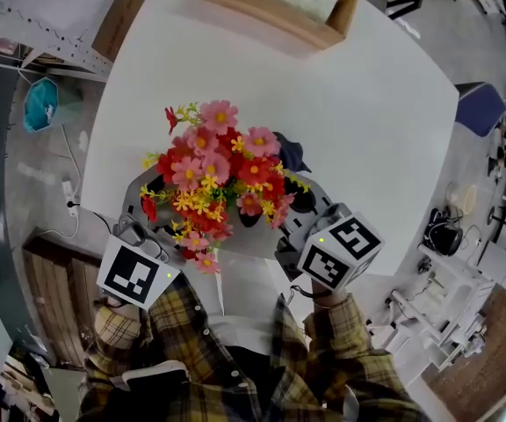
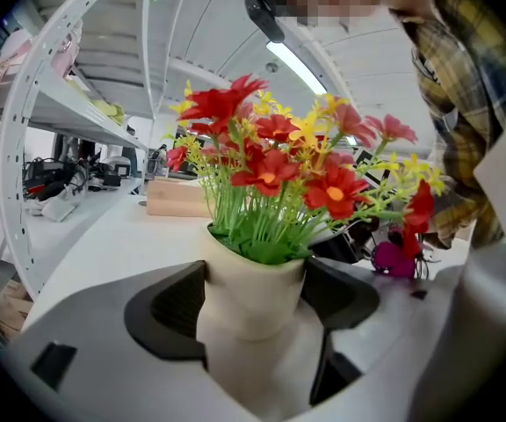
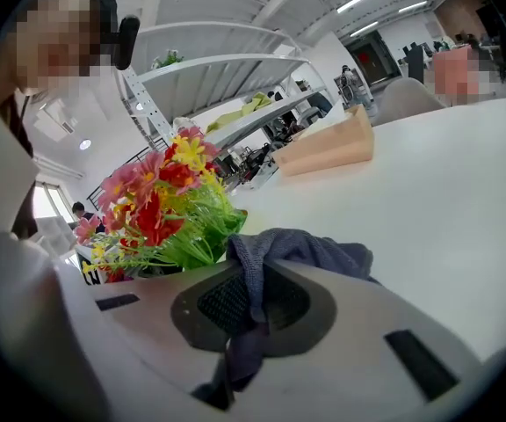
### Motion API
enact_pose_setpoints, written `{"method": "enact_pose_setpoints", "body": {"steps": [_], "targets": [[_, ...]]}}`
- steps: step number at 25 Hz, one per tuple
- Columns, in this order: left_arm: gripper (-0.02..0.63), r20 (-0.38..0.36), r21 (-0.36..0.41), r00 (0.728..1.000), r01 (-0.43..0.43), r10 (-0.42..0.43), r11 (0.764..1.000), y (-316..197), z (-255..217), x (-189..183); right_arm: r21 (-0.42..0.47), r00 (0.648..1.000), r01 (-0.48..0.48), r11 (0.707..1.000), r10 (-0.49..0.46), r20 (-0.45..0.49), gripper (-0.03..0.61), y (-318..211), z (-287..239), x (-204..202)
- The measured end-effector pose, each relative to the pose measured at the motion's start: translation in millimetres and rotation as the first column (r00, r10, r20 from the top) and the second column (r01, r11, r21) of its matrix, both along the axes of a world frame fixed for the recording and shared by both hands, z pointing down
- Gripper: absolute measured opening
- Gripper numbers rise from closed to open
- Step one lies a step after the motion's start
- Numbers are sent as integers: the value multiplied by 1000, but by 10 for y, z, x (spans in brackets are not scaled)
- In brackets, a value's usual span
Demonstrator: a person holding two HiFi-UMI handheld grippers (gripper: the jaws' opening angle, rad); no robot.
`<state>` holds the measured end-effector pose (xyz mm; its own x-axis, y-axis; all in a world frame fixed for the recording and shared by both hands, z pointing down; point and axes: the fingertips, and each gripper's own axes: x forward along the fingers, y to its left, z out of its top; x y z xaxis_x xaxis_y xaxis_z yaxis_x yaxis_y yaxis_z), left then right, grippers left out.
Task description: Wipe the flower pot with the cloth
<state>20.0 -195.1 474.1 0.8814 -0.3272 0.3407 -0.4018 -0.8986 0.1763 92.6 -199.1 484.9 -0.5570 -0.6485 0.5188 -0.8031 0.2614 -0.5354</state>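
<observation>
– White bench [image 1: 367, 130] fills the head view, and a wooden tray [image 1: 279, 11] is set at its far edge. What is found at the near edge?

– A bunch of red, pink and yellow flowers [image 1: 218, 178] is seen from above, flanked by the left gripper [image 1: 167, 202] and the right gripper [image 1: 299, 196]. The flower pot [image 2: 253, 293] is covered by the blooms from that angle. A dark fold of cloth [image 1: 290, 155] is seen just beside the flowers, on the right gripper's side.

– How are the fingers read in the left gripper view?

– The cream flower pot is held upright between them and is grasped, with a dark pad pressed against each side below the rim. Green stems are packed into its mouth. Whether its base is rested on the bench cannot be told.

– And in the right gripper view?

– The fingers are clenched on the grey-blue cloth, which is pinched between the pads and bunched over their tips. The flowers are seen just beyond it, to the left. The pot's wall is hidden there, so contact between cloth and pot cannot be told.
</observation>
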Motion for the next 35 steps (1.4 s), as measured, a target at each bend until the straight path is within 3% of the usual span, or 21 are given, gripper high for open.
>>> {"method": "enact_pose_setpoints", "body": {"steps": [11,18,27,35], "targets": [[351,28,-1,989,-144,144,990,-134,9,57,-8,1000,-7,1000,7,-13,11,-285,71,133],[350,48,-15,958,-282,283,959,-179,36,21,12,999,17,1000,-17,-30,11,-549,78,190],[350,57,-62,872,-483,486,874,-249,24,225,62,977,215,975,-214,-23,11,-839,4,379],[350,35,-52,757,-651,653,757,-214,62,424,83,878,474,876,-478,26,11,-1035,9,297]]}}
